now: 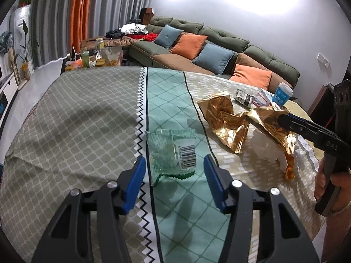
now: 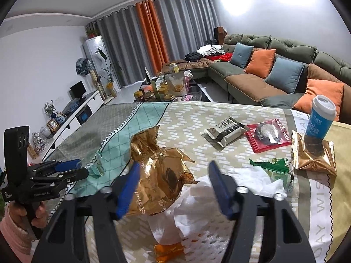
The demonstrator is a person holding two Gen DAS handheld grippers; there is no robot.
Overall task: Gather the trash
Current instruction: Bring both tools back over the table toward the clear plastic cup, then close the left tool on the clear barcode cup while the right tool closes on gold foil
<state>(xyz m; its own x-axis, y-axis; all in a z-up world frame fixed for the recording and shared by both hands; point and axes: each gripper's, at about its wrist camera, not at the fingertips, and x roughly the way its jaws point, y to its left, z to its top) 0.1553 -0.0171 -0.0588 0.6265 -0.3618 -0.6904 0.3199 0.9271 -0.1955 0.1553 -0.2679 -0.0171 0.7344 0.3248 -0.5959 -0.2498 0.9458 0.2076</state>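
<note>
Trash on the patterned tablecloth (image 1: 87,114), both my grippers over it.

My left gripper (image 1: 174,175) stands unclenched, pads either side of the clear wrapper (image 1: 173,151) lying flat, not pressing it. My right gripper (image 2: 173,186) is likewise released, straddling the gold foil wrapper (image 2: 162,175) atop white tissue (image 2: 197,199). Beyond: snack packets, blue cup (image 2: 321,118).
</note>
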